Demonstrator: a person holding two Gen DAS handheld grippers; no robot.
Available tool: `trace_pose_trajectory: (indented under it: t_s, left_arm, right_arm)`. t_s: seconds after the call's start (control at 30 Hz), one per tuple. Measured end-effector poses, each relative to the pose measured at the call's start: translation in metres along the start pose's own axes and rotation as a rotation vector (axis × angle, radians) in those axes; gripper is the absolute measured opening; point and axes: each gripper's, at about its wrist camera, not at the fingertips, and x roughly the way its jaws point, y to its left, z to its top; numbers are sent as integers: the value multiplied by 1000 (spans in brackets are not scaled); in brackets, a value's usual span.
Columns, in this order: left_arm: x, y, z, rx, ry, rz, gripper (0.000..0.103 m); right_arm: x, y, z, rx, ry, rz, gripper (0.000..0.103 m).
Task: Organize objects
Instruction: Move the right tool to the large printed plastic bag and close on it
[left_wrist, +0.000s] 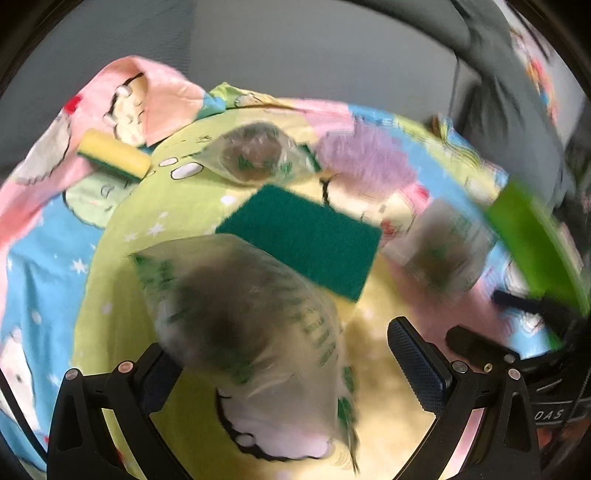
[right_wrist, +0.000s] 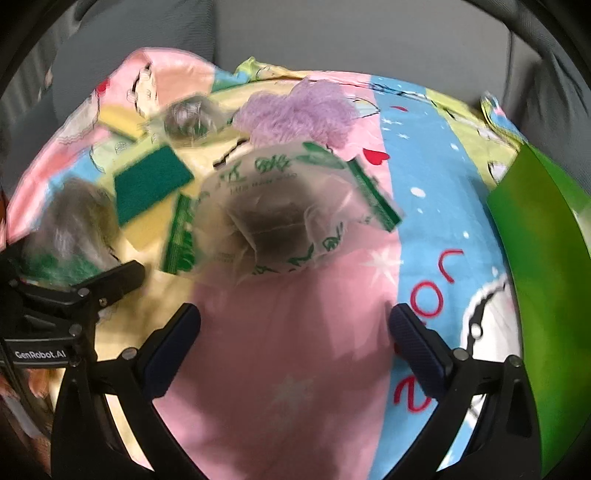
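Cartoon-print cloth (left_wrist: 44, 258) (right_wrist: 424, 229), pink, blue and yellow-green panels, soft and rumpled, covered the whole surface and carried everything; grey upholstery rose behind it. Bright green smooth-walled bin (left_wrist: 535, 240) (right_wrist: 546, 258) stood at the right edge of the cloth, only part of one side in view. Nearest clear plastic bag (left_wrist: 251, 314), crinkly film with green printing and a dark fibrous scrubber ball inside, lay just ahead of the left hand-held gripper (left_wrist: 284, 365), long axis running from far-left to near-right, its near end between the fingers; the jaws stood wide apart, and whether the left finger touched the film I could not tell. A second such bag (right_wrist: 280, 218) (left_wrist: 443, 247), same film and dark ball, lay flat on the pink panel ahead of the right hand-held gripper (right_wrist: 291, 343), long axis roughly left to right, green sealed strips at both ends; that gripper's jaws were also wide, nothing between them. Dark green scouring pad (left_wrist: 303, 236) (right_wrist: 147, 184), flat, rectangular, coarse-textured, lay between the two bags, long axis slanting from far-left to near-right in the left wrist view. Lilac mesh puff (left_wrist: 369, 158) (right_wrist: 306, 110), frilly and rounded, sat further back. A third, smaller bag (left_wrist: 255, 155) (right_wrist: 188, 118) with a dark ball lay beside the puff. Yellow sponge (left_wrist: 114, 155), foam block with a green underside, rested at the far left on a pink fold. Motion blur softened most edges.
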Motion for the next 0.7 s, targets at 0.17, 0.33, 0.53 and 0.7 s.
trace_pose_trajectory:
  t_s: [0.17,0.33,0.53,0.7]
  left_arm:
    - [-32,10,13,-190,-71,-136,102]
    - [-67,17,22,-269,-163,-250,102]
    - [-81,21,29,-264,-188,-274,102]
    - [-72,17,26,-203,-143,-197,102]
  right_arm:
    - [-48,-11,7,160,-138,95,96]
    - [-97,-1,11,177,-290,120,96]
    - [-133,-1,42,234,-363,206,96]
    - [-125,-4,50,261,-346,172,96]
